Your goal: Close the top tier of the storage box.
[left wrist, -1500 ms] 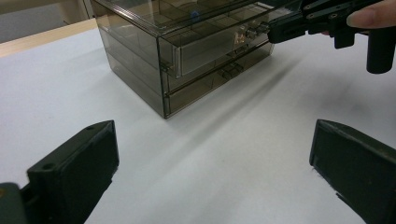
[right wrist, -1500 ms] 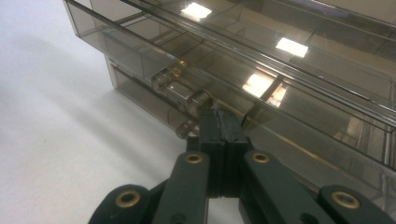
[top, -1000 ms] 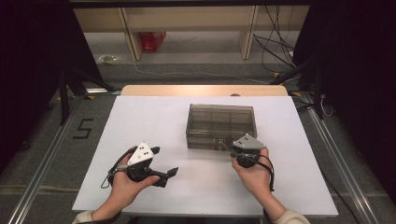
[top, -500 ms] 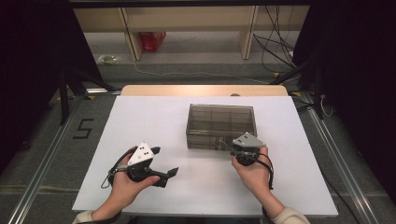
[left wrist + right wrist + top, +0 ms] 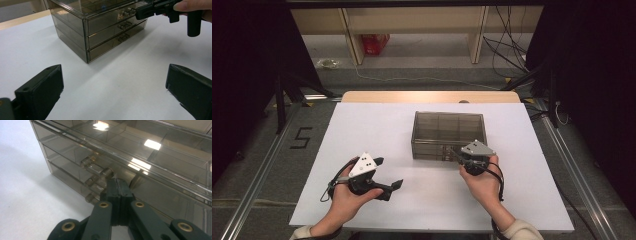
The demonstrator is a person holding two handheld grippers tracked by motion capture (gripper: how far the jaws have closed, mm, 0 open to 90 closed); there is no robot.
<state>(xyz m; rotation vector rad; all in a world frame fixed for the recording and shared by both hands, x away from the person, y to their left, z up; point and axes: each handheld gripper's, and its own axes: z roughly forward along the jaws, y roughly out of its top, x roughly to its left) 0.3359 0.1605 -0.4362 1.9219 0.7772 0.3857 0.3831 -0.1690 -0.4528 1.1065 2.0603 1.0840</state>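
Observation:
A smoky see-through drawer box (image 5: 449, 127) with three drawers stands on the white table (image 5: 377, 130), right of middle. My right gripper (image 5: 454, 152) is at the box's front, shut with nothing between its pads. In the right gripper view its tips (image 5: 117, 182) sit just beside the right end of the top drawer's clear handle (image 5: 96, 168); I cannot tell if they touch it. My left gripper (image 5: 389, 172) rests low over the table at the front left, open and empty. Past its jaws (image 5: 115, 92) I see the box (image 5: 100, 25) and the right gripper (image 5: 140, 13).
Bare white tabletop lies between the left gripper and the box. The table's wooden back edge (image 5: 427, 96) is beyond the box. Off the table are a shelf frame (image 5: 412, 25), cables (image 5: 507, 45) and dark floor with a "5" mark (image 5: 301, 137).

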